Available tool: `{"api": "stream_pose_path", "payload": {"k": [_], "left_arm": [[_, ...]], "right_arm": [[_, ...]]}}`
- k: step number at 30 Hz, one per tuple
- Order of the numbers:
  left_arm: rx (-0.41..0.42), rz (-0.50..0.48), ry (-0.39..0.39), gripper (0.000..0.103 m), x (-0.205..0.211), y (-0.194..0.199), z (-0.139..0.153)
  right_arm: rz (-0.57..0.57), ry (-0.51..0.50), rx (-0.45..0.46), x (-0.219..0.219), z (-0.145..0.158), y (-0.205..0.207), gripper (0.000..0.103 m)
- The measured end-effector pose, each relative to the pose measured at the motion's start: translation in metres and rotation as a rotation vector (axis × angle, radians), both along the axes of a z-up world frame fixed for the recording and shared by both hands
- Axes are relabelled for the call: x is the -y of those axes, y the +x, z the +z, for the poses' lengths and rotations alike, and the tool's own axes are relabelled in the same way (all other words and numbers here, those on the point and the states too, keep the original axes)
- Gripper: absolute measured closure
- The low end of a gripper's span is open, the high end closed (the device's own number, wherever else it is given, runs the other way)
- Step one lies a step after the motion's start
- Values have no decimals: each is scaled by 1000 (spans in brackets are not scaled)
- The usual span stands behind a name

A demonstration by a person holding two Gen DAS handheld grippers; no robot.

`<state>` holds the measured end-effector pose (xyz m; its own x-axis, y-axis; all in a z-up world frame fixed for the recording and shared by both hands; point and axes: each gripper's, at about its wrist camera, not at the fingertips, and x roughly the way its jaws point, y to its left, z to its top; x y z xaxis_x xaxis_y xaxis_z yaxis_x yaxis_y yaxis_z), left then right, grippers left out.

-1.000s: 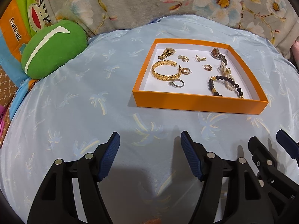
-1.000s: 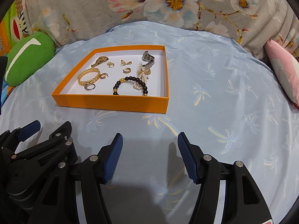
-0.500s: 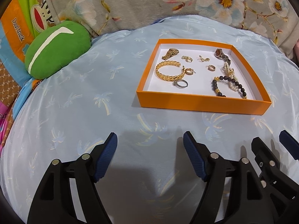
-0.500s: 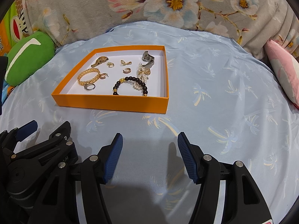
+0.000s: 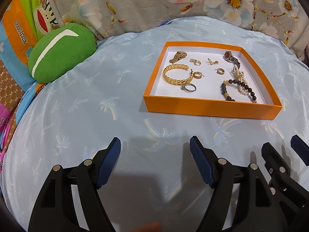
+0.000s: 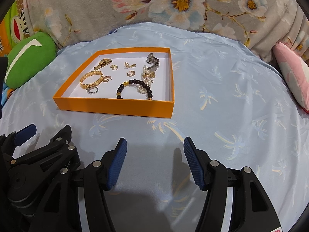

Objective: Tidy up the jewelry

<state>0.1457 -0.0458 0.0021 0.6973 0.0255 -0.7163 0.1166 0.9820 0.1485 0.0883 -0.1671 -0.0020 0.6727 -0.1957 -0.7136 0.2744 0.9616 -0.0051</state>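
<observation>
Left gripper [image 5: 155,145]: black, blue-padded jaws spread wide over the cloth, gripping nothing.
Right gripper [image 6: 155,145]: likewise parted and empty.
Pale blue palm-print cloth [image 6: 222,100]: beneath both.
Shallow orange cardboard tray [image 5: 210,108]: farther back, holding gold braided bangle [image 5: 176,74], black bead bracelet [image 5: 238,89], watches, rings.

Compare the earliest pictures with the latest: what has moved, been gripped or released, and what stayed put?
The left gripper opened its jaws slightly wider; nothing is between them. Nothing was gripped or released. The right gripper stays open and empty, and the jewelry lies unchanged in the orange cardboard tray.
</observation>
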Motion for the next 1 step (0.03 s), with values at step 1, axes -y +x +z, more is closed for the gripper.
{"api": "stream_pose_path", "payload": {"k": [1], "left_arm": [[-1, -1, -2, 32, 0, 0, 0]], "right_arm": [[0, 0, 0, 0, 0, 0, 42]]}}
